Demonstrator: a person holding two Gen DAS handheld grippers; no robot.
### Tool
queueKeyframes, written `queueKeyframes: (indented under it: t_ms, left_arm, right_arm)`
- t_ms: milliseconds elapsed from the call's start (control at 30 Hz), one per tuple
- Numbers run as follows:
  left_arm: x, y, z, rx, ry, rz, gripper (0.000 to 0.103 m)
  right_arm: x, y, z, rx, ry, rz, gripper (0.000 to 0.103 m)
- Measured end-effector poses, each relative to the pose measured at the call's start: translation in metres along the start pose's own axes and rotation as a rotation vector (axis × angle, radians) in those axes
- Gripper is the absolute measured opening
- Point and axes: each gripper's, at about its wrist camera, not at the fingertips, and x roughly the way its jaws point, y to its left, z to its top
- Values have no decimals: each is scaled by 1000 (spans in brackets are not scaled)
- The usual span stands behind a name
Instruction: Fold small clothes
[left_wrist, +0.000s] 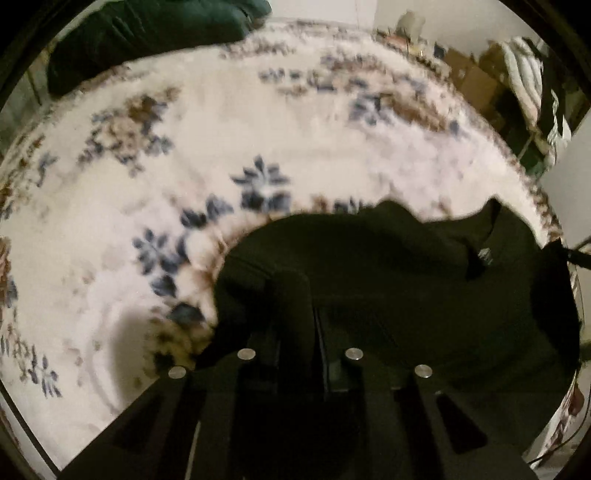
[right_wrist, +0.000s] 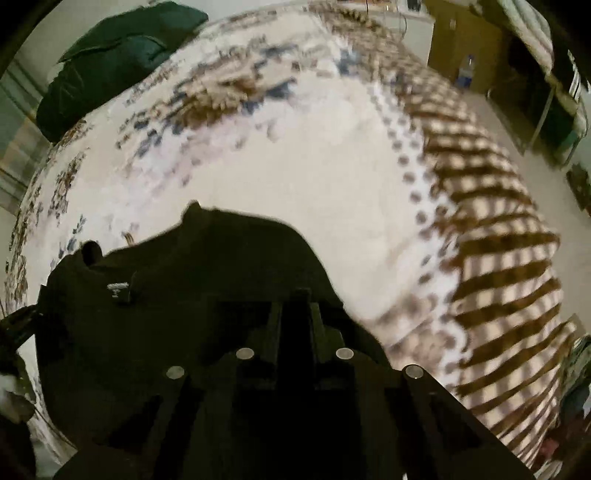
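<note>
Left tool (left_wrist: 314, 314) and right tool (right_wrist: 293, 310) each clamp the dark garment (left_wrist: 406, 280) above the floral blanket (left_wrist: 258, 122).

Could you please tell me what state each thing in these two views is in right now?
Black garment: held up over the blanket, neck label showing.
Left gripper: shut on the black garment.
Right gripper: shut on the black garment.
Floral blanket: spread flat.
Dark green cushion: lying at the blanket's far edge.
</note>
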Motion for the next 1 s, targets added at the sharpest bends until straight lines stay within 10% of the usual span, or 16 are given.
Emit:
queueKeyframes:
  t_ms: [567,800,1000]
  left_arm:
    - [-33,19,8,-127,-99,-2,6]
    - [12,46,13,-213,-17,18,6]
    - [44,56,8,-233,85,6,11]
  right_arm:
    - [-52,19,27,-4,-140,53,12]
    - [-37,18,47,16,-150,44,12]
    - [30,6,47,24,5,-31,13]
